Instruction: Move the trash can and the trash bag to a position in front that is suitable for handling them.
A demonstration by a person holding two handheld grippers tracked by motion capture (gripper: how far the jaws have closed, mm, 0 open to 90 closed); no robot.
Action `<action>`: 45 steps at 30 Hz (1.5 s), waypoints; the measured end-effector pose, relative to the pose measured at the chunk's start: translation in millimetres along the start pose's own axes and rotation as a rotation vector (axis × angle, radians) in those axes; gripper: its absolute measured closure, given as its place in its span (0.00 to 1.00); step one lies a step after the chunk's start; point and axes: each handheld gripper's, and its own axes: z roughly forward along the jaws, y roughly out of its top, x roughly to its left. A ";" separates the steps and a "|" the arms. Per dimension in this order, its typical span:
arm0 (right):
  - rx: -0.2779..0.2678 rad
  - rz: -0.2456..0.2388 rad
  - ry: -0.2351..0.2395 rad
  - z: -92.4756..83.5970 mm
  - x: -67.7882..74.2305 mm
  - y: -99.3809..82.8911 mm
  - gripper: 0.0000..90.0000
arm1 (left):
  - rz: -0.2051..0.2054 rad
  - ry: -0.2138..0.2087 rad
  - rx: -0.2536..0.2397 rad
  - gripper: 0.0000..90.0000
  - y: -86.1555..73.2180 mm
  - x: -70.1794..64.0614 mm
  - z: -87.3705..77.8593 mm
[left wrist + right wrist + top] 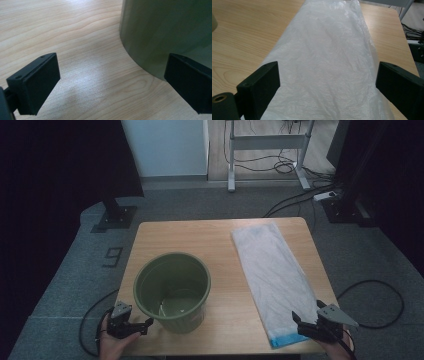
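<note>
Two hand-held tools sit at the near edge of a pale wooden worktop [210,232], each gripped by a person's hand coming in from below. On the left, the left tool [141,326] rests just beside the base of a green plastic bucket [172,290], its jaws standing wide apart with nothing between them; the left gripper view shows bare wood grain in the gap and the bucket's curved green wall [165,32] rising close beyond the jaw on that side, not touched by it. The bucket stands upright on the near left part of the worktop, its open mouth facing up. To the right of the bucket, well apart from it, a long white plastic bag [272,272] lies flat and lengthwise, running from the far edge of the worktop to the near edge, where a blue strip [286,340] marks its end. The right tool [306,324] hovers at that near end of the bag, to the right of the bucket, its jaws likewise spread wide; in the right gripper view the crinkled white film [329,62] stretches away between the two black jaws, and neither pad presses on it. Cables trail from both tools onto the grey floor [70,270] around the worktop.
</note>
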 end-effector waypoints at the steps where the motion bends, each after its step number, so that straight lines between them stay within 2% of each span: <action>1: -0.002 -0.001 0.002 1.0 -1.5 -0.1 0.05 | 0.011 -0.004 0.001 0.00 0.0 -0.2 -0.6; 4: 0.001 0.026 0.011 2.9 -3.9 0.1 0.05 | 0.028 -0.017 -0.003 0.00 -0.6 -1.3 -2.8; 7: 0.027 0.026 0.006 3.3 -2.7 0.2 0.04 | 0.062 -0.054 -0.012 0.00 -1.8 -5.2 -7.6; 9: 0.041 0.041 -0.003 3.1 -2.1 0.8 0.00 | 0.092 -0.073 -0.020 0.00 -1.0 -8.7 -9.9; 13: 0.050 0.064 0.030 2.1 -3.1 2.0 0.00 | 0.184 -0.190 -0.059 0.00 5.4 -21.1 -15.6; 16: 0.051 0.067 0.043 3.6 -3.8 0.5 0.00 | 0.266 -0.274 -0.072 0.00 18.1 -33.5 -13.8; 17: 0.051 0.066 0.051 4.2 -4.2 -0.1 0.00 | 0.286 -0.267 -0.068 0.00 21.9 -37.1 -12.3; 18: 0.051 0.066 0.051 4.2 -4.2 -0.1 0.00 | 0.286 -0.267 -0.068 0.00 21.9 -37.1 -12.3; 19: 0.050 0.067 0.066 5.1 -4.5 -0.8 0.00 | 0.310 -0.285 -0.061 0.00 28.9 -39.1 -8.3; 24: 0.036 0.056 0.086 4.9 -3.9 -1.2 0.01 | 0.327 -0.314 -0.073 0.01 38.9 -45.9 4.4; 30: 0.023 0.069 0.101 4.4 -5.1 -0.7 0.01 | 0.353 -0.345 -0.072 0.02 49.9 -58.8 17.5; 35: 0.017 0.074 0.104 5.0 -6.2 -0.2 0.02 | 0.385 -0.367 -0.065 0.03 62.5 -78.7 32.7; 38: 0.014 0.078 0.104 5.5 -5.7 0.3 0.03 | 0.404 -0.366 -0.060 0.05 66.8 -91.8 40.0; 42: 0.014 0.075 0.109 5.0 -6.8 0.4 0.03 | 0.401 -0.364 -0.049 0.05 69.4 -101.3 46.6; 45: 0.011 0.086 0.095 2.8 -10.2 0.9 0.03 | 0.395 -0.335 -0.042 0.06 69.3 -108.4 49.0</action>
